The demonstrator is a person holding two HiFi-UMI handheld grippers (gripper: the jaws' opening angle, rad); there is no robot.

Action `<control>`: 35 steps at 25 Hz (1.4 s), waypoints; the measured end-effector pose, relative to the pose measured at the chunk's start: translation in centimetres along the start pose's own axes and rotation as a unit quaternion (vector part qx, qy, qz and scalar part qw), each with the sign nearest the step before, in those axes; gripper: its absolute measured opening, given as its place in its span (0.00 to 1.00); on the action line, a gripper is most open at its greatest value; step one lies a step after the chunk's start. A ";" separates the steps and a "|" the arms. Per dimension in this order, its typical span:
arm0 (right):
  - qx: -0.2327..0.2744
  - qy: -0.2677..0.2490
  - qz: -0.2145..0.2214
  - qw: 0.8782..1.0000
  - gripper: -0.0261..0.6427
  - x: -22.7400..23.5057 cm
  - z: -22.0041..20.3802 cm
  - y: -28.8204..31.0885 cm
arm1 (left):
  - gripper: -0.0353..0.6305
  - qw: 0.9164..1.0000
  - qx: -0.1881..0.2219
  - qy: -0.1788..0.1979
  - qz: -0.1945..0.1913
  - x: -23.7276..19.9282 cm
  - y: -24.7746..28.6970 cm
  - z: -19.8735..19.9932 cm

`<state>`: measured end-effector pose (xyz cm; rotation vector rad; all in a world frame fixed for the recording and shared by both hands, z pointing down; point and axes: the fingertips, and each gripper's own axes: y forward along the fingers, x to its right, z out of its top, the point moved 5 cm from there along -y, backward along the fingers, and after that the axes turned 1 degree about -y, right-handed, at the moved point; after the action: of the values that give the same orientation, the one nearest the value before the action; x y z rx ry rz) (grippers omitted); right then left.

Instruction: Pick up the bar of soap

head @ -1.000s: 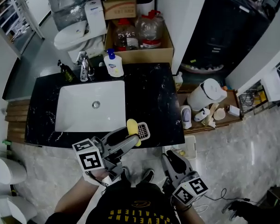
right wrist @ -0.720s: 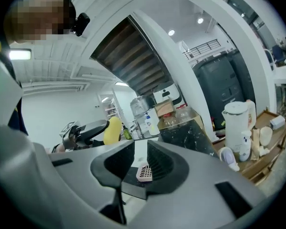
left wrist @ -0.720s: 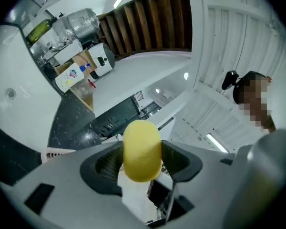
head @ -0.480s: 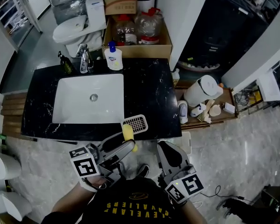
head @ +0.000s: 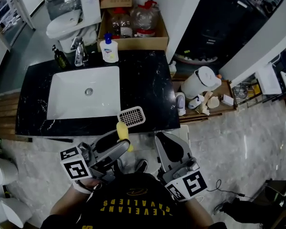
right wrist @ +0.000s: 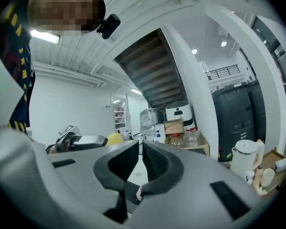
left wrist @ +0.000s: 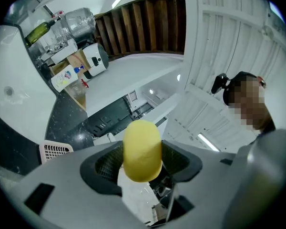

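The yellow bar of soap point(left wrist: 142, 149) is pinched between the jaws of the left gripper point(head: 120, 142) just off the black desk point(head: 152, 89), while the empty right gripper point(right wrist: 140, 151) is being closed.

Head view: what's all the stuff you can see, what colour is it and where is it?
counter: one, black, middle.
sink: one, white, set in the counter's left part.
soap dish: one, white, counter's front edge.
pump bottle: one, white and blue, behind the sink.
kettle: one, white, right of the counter.
bar of soap: one, yellow, in the left gripper.
left gripper: one, grey, shut on the soap.
right gripper: one, grey, jaws closing, nothing between them.
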<state>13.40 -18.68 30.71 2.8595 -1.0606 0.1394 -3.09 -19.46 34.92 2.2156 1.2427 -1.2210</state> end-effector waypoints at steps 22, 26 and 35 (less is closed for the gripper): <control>-0.004 -0.009 -0.022 1.000 0.08 0.1 -0.8 -0.8 | 0.45 1.000 -0.025 -0.006 -0.007 0.0 0.5 -1.1; -0.001 -0.009 -0.019 1.000 0.07 -0.1 -0.7 -0.9 | 0.45 1.000 -0.025 -0.005 -0.006 0.1 0.5 -1.2; 0.001 -0.006 -0.017 1.000 0.07 -0.4 -0.7 -1.3 | 0.45 1.000 -0.024 -0.004 -0.006 0.5 0.1 -1.5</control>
<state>13.88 -17.37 31.30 2.8812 -1.0142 0.1205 -2.07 -18.33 35.36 2.1705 1.2706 -1.1911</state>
